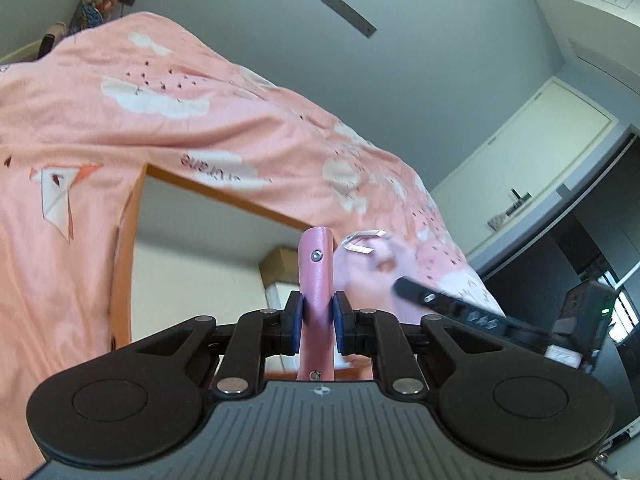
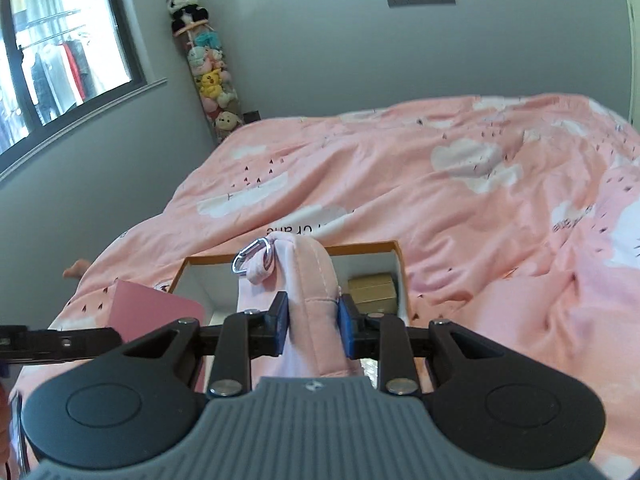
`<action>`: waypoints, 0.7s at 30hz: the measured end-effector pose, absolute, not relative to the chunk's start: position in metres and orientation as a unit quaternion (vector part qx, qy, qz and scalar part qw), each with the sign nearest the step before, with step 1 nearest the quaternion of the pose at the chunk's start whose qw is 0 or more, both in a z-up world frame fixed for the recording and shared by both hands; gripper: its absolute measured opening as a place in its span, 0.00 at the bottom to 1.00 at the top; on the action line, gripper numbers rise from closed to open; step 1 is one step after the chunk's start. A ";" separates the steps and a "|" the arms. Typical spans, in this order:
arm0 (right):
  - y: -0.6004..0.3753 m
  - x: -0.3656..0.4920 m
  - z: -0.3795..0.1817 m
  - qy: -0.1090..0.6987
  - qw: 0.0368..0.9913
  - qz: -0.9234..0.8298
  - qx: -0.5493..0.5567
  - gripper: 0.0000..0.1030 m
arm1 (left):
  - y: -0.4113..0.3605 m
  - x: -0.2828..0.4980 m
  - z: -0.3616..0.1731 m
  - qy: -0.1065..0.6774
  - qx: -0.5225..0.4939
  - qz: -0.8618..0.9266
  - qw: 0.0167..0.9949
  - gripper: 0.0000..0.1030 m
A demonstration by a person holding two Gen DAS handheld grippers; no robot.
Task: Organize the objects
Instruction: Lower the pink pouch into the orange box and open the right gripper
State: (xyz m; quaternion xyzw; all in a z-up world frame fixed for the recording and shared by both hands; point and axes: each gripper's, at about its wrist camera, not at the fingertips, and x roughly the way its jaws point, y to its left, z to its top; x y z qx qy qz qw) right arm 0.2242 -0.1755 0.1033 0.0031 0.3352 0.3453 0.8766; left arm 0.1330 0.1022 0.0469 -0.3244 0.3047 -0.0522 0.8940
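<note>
My left gripper (image 1: 316, 322) is shut on a pink strap (image 1: 317, 276) with metal rivets, held upright. Beside it a pink cloth pouch (image 1: 372, 264) with a silver carabiner (image 1: 362, 240) shows blurred. My right gripper (image 2: 313, 326) is shut on that pink cloth pouch (image 2: 316, 280), whose carabiner (image 2: 250, 258) hangs at its top left. The pouch is above an open orange-rimmed white box (image 2: 372, 246) that lies on the bed. In the left wrist view the other gripper's black finger (image 1: 440, 300) reaches in from the right.
A pink cloud-print duvet (image 2: 460, 184) covers the bed. The box holds a brown carton (image 2: 372, 286). A pink lid or board (image 2: 156, 312) leans at the box's left. A stuffed-toy column (image 2: 208, 76) stands in the corner, beside a window (image 2: 60, 48).
</note>
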 end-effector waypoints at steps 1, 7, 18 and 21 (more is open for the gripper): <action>-0.168 0.230 0.097 0.344 0.874 0.344 0.004 0.27 | 0.104 0.137 0.046 0.305 -0.323 -0.046 0.895 0.17; -0.133 0.269 0.036 0.425 0.843 0.331 0.022 0.27 | 0.119 0.161 0.022 0.323 -0.332 -0.015 0.886 0.17; -0.113 0.298 -0.038 0.524 0.796 0.300 0.037 0.27 | 0.125 0.181 -0.002 0.345 -0.342 -0.017 0.874 0.17; -0.109 0.300 -0.045 0.534 0.791 0.298 0.025 0.27 | 0.125 0.186 -0.007 0.351 -0.348 -0.021 0.869 0.17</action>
